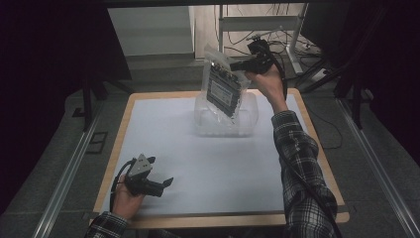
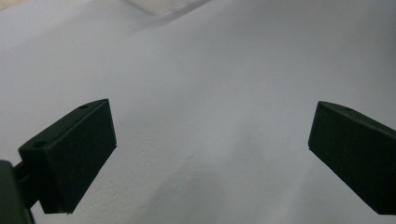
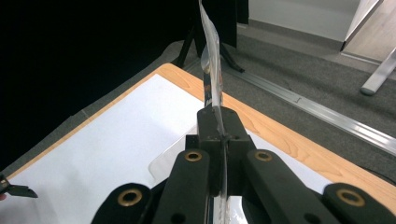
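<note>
Right tongs [image 1: 233, 65] raised over the far side of the tabletop [image 1: 163, 148], clenched on the upper edge of a clear plastic pouch [image 1: 224, 84]. Pouch hanging tilted in the high view, dark flat pack with printed label inside, its lower end dipping into a clear plastic tub [image 1: 247, 124] standing on the white sheet near the far edge. From the right gripper view, pouch [image 3: 212, 70] seen edge-on, thin and nearly upright, pinched tight between the two black pads [image 3: 219, 126], with the tub's clear rim [image 3: 163, 161] just below. Hard to say whether the pouch bottom touches the tub floor, glare and transparency hiding the contact. Checked sleeve [image 1: 297, 163] reaching in along the right side of the tabletop toward that hand.

Left tongs [image 1: 161, 184] released, low at the near left corner of the tabletop, pointing toward the middle. Jaws wide apart in the left gripper view, nothing but bare white surface [image 2: 210, 116] between them. Well apart from pouch and tub.
</note>
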### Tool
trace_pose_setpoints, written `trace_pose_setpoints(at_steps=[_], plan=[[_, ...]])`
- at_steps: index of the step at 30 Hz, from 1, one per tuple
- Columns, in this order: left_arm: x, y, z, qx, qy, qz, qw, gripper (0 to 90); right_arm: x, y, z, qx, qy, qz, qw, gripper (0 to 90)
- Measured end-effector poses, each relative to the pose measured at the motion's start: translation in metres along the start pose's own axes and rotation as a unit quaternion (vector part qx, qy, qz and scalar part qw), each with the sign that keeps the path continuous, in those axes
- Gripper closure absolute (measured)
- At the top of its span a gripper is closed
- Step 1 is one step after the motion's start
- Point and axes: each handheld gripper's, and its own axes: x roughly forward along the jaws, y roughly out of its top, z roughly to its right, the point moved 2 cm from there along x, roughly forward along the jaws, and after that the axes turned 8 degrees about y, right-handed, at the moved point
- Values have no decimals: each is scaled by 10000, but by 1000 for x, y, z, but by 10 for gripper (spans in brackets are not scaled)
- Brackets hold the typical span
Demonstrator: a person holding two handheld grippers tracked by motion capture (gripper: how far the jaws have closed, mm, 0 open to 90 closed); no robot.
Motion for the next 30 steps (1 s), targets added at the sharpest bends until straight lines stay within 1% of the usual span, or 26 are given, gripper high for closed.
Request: trace_pose_setpoints(at_steps=[13, 20, 23, 24, 25, 26, 28, 30], plan=[[1, 0, 1, 47, -10, -41, 10000, 5, 25, -9, 4, 63, 30, -218, 9997, 890], [1, 0, 2, 64, -10, -39, 10000, 5, 34, -15, 8, 155, -32, -274, 9995, 890], [1, 1, 2, 78, -23, -48, 10000, 4, 35, -18, 10, 164, -183, -305, 9992, 890], [1, 1, 3, 79, -26, -51, 10000, 5, 35, -19, 12, 165, -262, -331, 9990, 890], [2, 1, 3, 87, -26, -56, 9999, 5, 35, -20, 13, 164, -391, -378, 9984, 890], [2, 1, 3, 89, -36, -62, 9999, 5, 35, -21, 15, 167, -493, -359, 9980, 890], [2, 1, 4, 104, -42, -71, 9999, 5, 34, -23, 20, 250, -467, -275, 9982, 890], [3, 1, 4, 111, -43, -81, 9999, 5, 34, -25, 22, 293, -502, -218, 9981, 890]])
